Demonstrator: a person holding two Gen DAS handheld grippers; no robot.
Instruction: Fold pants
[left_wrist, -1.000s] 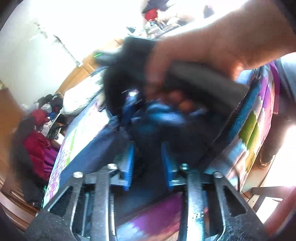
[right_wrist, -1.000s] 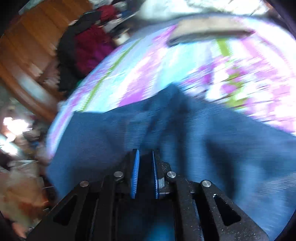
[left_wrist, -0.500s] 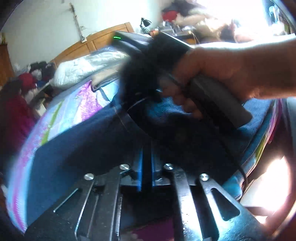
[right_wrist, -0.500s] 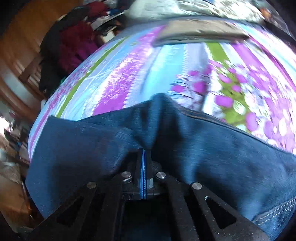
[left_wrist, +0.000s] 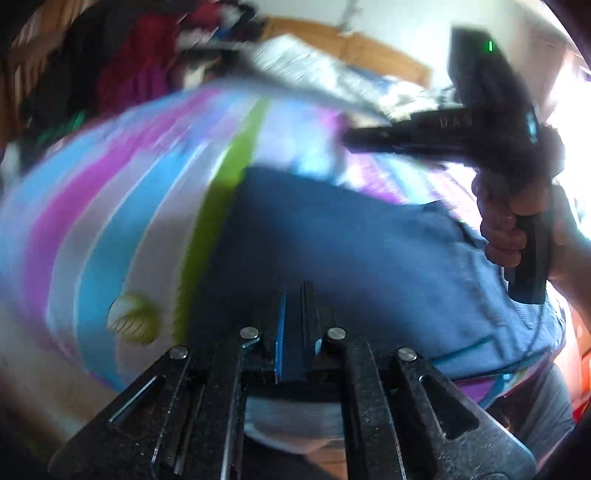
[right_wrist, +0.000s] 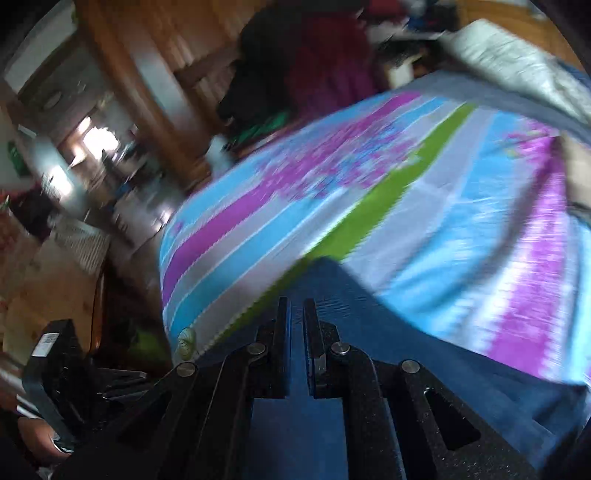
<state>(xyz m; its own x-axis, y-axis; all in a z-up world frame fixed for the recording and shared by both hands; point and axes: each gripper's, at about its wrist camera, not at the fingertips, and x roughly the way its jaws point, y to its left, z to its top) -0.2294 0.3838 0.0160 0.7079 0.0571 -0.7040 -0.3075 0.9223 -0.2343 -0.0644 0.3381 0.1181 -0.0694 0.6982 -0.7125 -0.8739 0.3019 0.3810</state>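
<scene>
Both tools I run, left gripper (left_wrist: 293, 295) and right gripper (right_wrist: 295, 314), clamped on pants (left_wrist: 332, 236): carry edges level over bedspread (right_wrist: 424, 206).

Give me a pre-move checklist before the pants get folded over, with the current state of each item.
1. Left gripper shut on the pants: ok.
2. Right gripper shut on the pants: ok, cloth runs between its fingers.
3. Both grippers hold the same edge: cannot tell.
4. Bedspread ahead free of other items: ok in the part that shows.
5. Pants flat, no bunching: cannot tell, pictures blurred.
</scene>
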